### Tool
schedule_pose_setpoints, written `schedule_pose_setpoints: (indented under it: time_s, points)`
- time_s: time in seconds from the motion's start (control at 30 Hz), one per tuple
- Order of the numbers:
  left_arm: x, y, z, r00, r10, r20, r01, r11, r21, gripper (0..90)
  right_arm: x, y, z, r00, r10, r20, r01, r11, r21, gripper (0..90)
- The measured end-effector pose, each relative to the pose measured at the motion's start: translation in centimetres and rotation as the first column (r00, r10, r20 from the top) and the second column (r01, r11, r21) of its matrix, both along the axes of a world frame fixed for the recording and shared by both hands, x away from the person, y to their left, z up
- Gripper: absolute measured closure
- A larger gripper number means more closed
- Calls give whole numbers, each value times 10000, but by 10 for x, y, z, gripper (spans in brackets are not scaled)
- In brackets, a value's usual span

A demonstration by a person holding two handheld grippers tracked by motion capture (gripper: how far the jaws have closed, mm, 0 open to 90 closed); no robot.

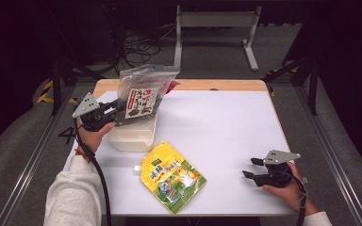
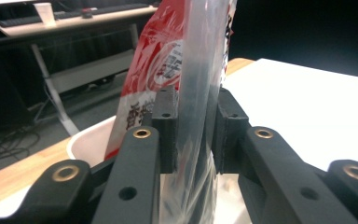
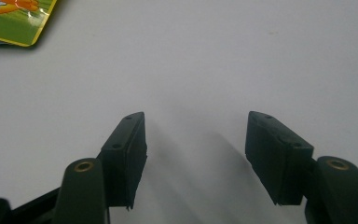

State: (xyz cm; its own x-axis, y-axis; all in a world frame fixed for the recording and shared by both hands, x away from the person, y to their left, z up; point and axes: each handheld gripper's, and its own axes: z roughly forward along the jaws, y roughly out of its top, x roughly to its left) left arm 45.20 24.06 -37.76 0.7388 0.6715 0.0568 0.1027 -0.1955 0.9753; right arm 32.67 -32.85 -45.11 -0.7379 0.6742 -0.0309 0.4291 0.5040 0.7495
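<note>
Nearest us lies the yellow pouch (image 1: pixel 173 176), its print too small to read. Our left gripper (image 1: pixel 114 111) clamps the clear bag (image 1: pixel 141 94) with its red-and-white label over the white tub (image 1: pixel 134 136), far left. Our right gripper (image 1: pixel 248 168) rests with jaws apart, near right.

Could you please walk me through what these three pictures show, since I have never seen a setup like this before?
There is no robot here: a person holds a hand tool with two jaws, a gripper, in each hand. The high view looks down on the white table. The two other pictures come from cameras riding on the grippers, looking along their black jaws.

The left gripper has a clear bag of dark food between its jaws, above a white bin; in the left gripper view the bag sits between the pads. A yellow spouted pouch lies flat on the table. The right gripper is open and holds nothing.
</note>
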Motion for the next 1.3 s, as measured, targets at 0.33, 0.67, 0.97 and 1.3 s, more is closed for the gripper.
schedule_pose_setpoints:
  time_s: [0.33,0.67,0.97,1.3]
  points:
    - [-12,9,0,9996,192,-194,-175,9962,854,679,0,2,0,9999,94,-63,-94,10000,-32,378]
    - [-22,15,-16,9963,612,-601,-544,9926,1086,671,1,3,-2,9998,94,-172,-97,9999,-128,370]
    - [-21,18,-22,9931,623,-998,-441,9836,1749,815,2,4,-3,9997,124,-222,-128,9998,-148,367]
    - [-23,22,-33,9919,468,-1183,-320,9917,1247,860,3,6,-3,9995,189,-237,-192,9997,-163,366]
